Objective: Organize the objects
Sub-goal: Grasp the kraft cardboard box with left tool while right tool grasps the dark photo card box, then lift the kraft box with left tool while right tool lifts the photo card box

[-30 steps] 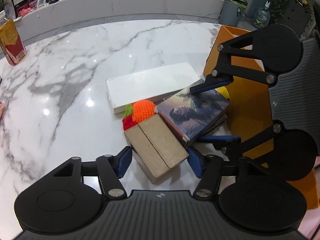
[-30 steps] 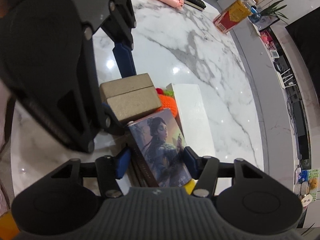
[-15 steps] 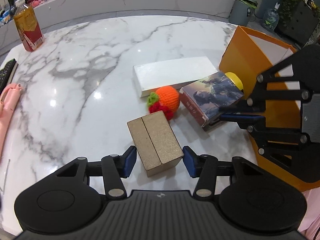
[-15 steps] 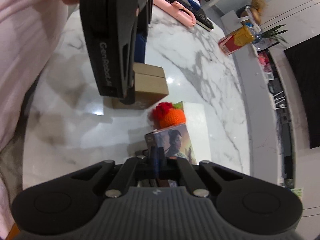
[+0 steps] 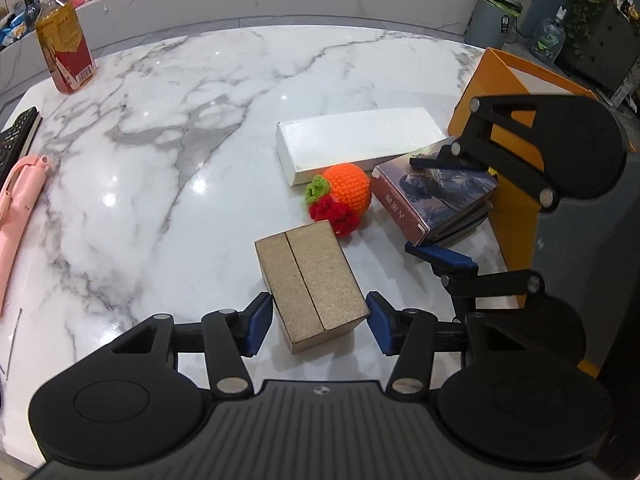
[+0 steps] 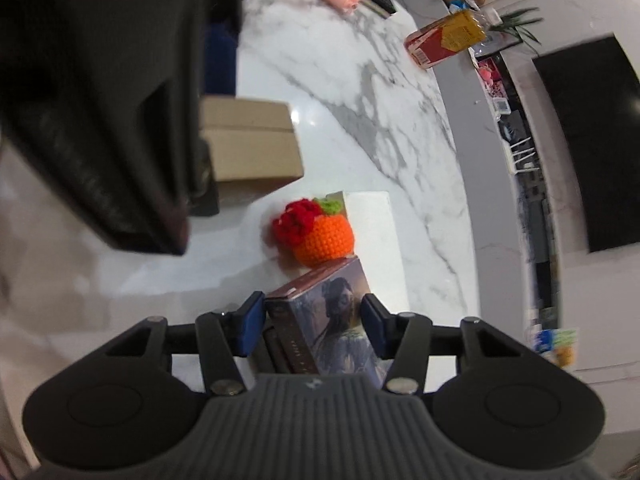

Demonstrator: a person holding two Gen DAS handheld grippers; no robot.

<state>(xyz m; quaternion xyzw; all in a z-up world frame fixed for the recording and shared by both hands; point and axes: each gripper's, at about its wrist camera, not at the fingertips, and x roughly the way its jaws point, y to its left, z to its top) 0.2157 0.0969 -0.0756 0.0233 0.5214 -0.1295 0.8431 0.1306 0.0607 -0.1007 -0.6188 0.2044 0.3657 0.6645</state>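
With both grippers set to pick up, the left gripper (image 5: 316,322) brackets the tan ribbed cardboard box (image 5: 310,282) at six o'clock on the marble bench (image 5: 168,128), fingers apart, untouching; the right gripper (image 6: 312,326), fingers just reopened, straddles the illustrated books (image 6: 332,316), needing closure.

The brown box (image 5: 312,284) now lies apart from the book stack (image 5: 436,196), w/ bare marble between; 1 s ago the two touch, box partly under the books; the crochet orange (image 5: 340,196) is now fully visible between them, no more half hidden; the right gripper (image 6: 312,326), whose jaws were shut half a sec. ago, has just been opening, and its pads now stand on both sides of the book stack; the left gripper (image 5: 316,324) now stands around the box's near end, pads close to its sides, jaws a bit narrower than 1 s ago.
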